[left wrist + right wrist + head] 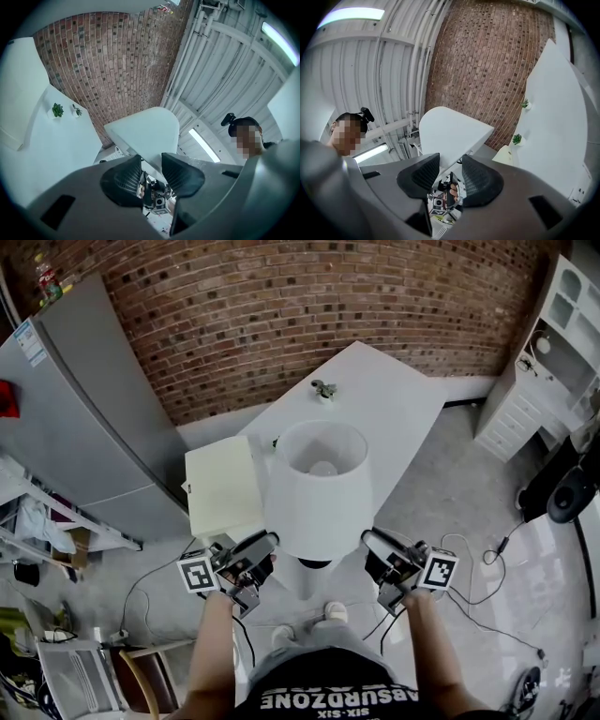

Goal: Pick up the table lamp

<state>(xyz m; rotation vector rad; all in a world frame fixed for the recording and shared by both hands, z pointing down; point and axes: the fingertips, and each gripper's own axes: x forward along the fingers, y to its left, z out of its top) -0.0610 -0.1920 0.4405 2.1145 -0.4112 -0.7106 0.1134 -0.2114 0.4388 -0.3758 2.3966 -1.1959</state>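
The person holds a white table lamp (317,486) up in front of them, between the two grippers. Its big round shade is open at the top, and a light bulb (323,468) shows inside. A dark part of the lamp's foot peeks out under the shade.

The left gripper (270,542) pinches the bottom edge of the shade on the left side. In the left gripper view, its two black ribbed jaws stand partly apart, and the thin edge of the shade comes down between them. The right gripper (367,538) pinches the bottom edge on the other side in the same way. In the right gripper view, the shade's edge also sits between that gripper's black jaws.

Behind the lamp stands a long white table (394,404). A small green plant in a pot (324,388) sits on it, well away from the lamp. A pale square box (221,486) stands just left of the lamp. A tall grey fridge (80,418) is farther left, next to a red brick wall (309,306). A white shelf unit (548,352) stands at the far right. Thin cables (478,573) lie on the grey floor near the person's feet.
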